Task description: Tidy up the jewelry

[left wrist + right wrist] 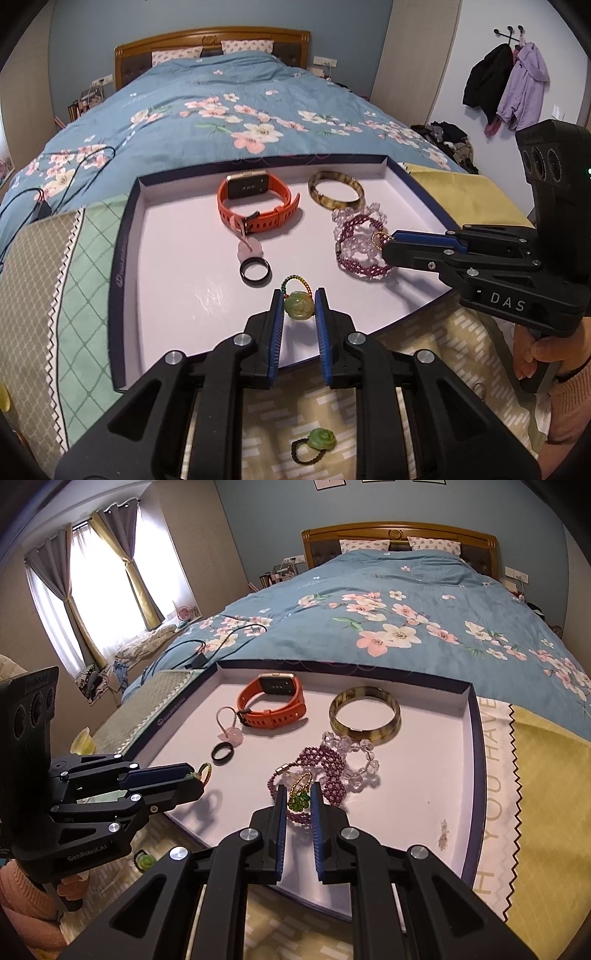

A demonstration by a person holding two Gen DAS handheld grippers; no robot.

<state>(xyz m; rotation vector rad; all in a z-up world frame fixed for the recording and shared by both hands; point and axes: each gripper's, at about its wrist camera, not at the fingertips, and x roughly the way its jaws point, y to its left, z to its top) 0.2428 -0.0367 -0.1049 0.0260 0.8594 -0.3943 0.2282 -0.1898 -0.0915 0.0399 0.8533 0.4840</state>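
One white tray [155,266] on floral bed [207,110]

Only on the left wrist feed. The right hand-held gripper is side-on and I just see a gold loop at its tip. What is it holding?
Observer: The right hand-held gripper is shut on a gold ring with a green faceted flower stone.
Operator: Is my ring touching the tray?
Observer: No. Side-on, the left hand-held gripper holds the green carved rose ring with beaded band above the white-lined tray; its shadow falls separately on the floor.
Operator: Anything hidden behind the right one?
Observer: A small scuff mark on the tray floor, near the right wall.
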